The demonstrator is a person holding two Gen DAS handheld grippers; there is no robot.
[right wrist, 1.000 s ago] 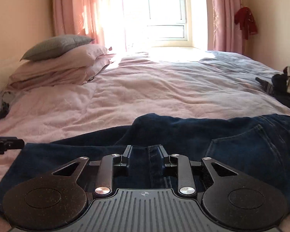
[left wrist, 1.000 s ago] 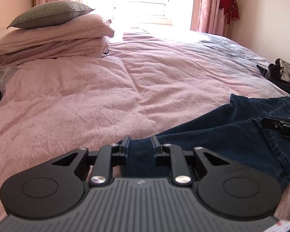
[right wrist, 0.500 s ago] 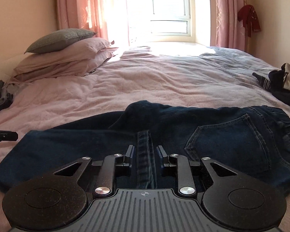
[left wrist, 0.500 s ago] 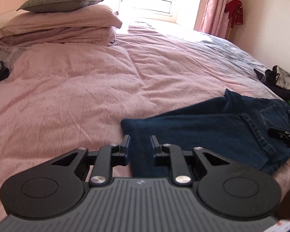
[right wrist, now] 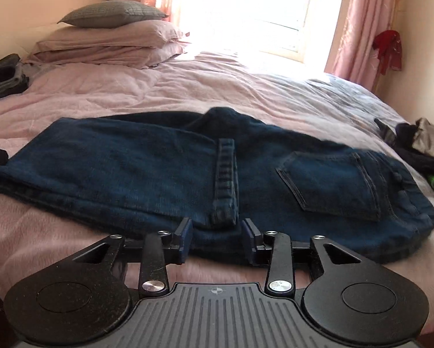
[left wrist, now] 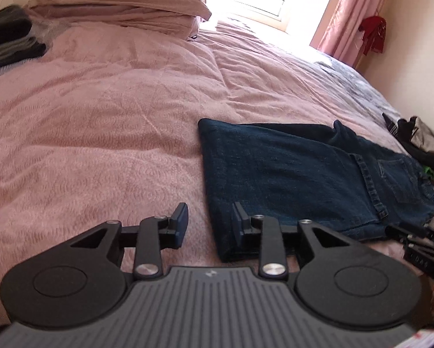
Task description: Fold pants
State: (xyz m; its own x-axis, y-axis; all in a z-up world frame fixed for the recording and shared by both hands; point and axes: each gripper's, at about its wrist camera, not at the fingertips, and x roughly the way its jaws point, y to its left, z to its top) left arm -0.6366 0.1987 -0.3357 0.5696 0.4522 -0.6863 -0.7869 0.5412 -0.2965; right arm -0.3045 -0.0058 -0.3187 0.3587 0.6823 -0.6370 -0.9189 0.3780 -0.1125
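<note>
Dark blue jeans (right wrist: 164,168) lie folded on the pink bedspread (right wrist: 130,92), legs doubled over toward the back pocket (right wrist: 330,179), with the hem band (right wrist: 225,174) across the middle. My right gripper (right wrist: 217,232) stands open at the jeans' near edge, nothing between its fingers. In the left wrist view the jeans (left wrist: 289,168) lie to the right. My left gripper (left wrist: 209,220) is open at their folded near-left corner, its right finger (left wrist: 240,220) over the denim. The right gripper's tip (left wrist: 419,240) shows at the lower right there.
Stacked pink pillows under a grey one (right wrist: 109,37) sit at the head of the bed. Dark folded clothes (right wrist: 2,78) lie at the far left. A heap of dark and grey garments (right wrist: 419,145) lies on the right side. A window (right wrist: 246,8) is beyond.
Both grippers have opened and let go of the jeans. They have drawn back toward the bed's near edge, leaving the jeans lying folded.
</note>
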